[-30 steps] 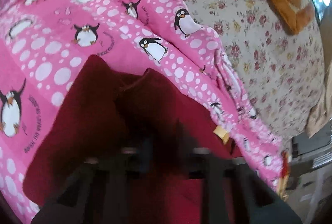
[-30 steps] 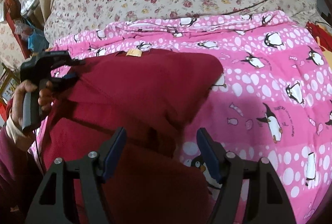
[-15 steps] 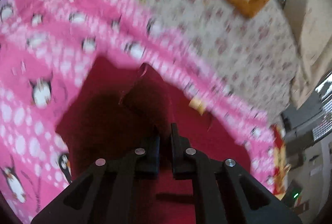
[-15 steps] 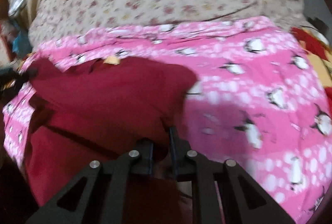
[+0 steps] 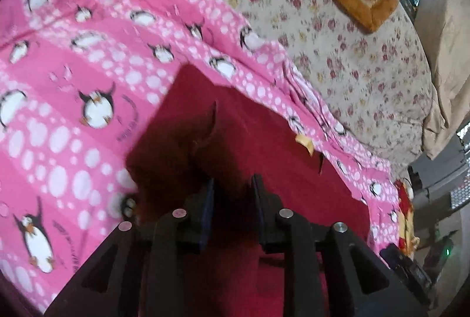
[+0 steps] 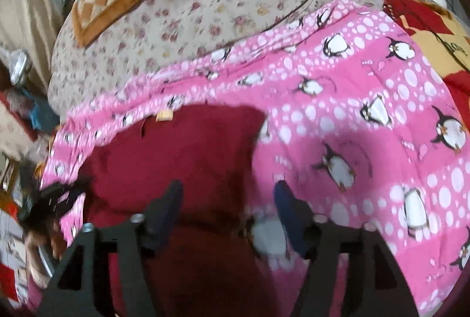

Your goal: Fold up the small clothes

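Lying under both grippers (on pink bedding [image 6: 352, 117]): dark-red garment [image 6: 188, 146].

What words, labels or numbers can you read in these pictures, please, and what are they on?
None can be read.
Pink penguin blanket: curved dark lettering beside the penguins, too blurred to read.
Tan tag on the red garment: nothing legible.
Yellow and red cloth: dark script, unreadable.

The garment's [image 6: 182, 158] near part runs off the bottom edge; the hand [image 6: 38, 232] at left is blurred.
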Demonstrator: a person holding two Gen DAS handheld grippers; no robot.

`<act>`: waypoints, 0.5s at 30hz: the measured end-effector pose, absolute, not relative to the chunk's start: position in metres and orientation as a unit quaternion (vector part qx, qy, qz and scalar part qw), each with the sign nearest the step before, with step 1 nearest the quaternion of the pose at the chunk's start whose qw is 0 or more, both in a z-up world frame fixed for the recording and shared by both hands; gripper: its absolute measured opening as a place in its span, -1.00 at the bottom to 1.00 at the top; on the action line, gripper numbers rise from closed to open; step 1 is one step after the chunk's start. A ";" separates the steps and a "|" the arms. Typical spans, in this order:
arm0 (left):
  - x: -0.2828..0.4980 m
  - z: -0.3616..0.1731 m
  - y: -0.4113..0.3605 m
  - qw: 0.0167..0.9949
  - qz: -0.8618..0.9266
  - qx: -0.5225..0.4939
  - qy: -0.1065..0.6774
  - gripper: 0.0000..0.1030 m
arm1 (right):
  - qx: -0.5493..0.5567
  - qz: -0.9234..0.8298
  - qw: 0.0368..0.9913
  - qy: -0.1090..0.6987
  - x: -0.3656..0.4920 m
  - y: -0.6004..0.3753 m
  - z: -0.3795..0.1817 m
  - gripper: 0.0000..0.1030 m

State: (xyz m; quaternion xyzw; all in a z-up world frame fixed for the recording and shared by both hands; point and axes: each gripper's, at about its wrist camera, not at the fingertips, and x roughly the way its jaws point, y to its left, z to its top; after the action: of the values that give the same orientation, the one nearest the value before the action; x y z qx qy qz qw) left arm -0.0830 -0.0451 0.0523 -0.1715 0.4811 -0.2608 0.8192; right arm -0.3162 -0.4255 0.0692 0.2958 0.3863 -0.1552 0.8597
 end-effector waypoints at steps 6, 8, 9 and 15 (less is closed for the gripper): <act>-0.074 0.036 -0.047 0.813 -0.251 -0.155 0.502 -0.94 | 0.303 -0.154 0.833 0.436 -0.243 -0.445 0.022 -0.14; -0.073 0.034 -0.045 0.812 -0.251 -0.158 0.503 -0.94 | 0.287 -0.159 0.842 0.428 -0.240 -0.445 0.025 -0.74; -0.074 0.034 -0.044 0.814 -0.249 -0.153 0.501 -0.94 | 0.269 -0.167 0.852 0.417 -0.243 -0.444 0.030 -0.74; -0.082 0.032 -0.050 0.822 -0.229 -0.124 0.506 -0.94 | 0.232 -0.206 0.846 0.434 -0.243 -0.448 0.018 -0.75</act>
State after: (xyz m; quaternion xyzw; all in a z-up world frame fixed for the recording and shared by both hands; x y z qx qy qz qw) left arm -0.0819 -0.0498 0.0325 -0.1236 0.5058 -0.2291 0.8224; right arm -0.2434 -0.4485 0.0182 0.2322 0.4338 -0.2062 0.8458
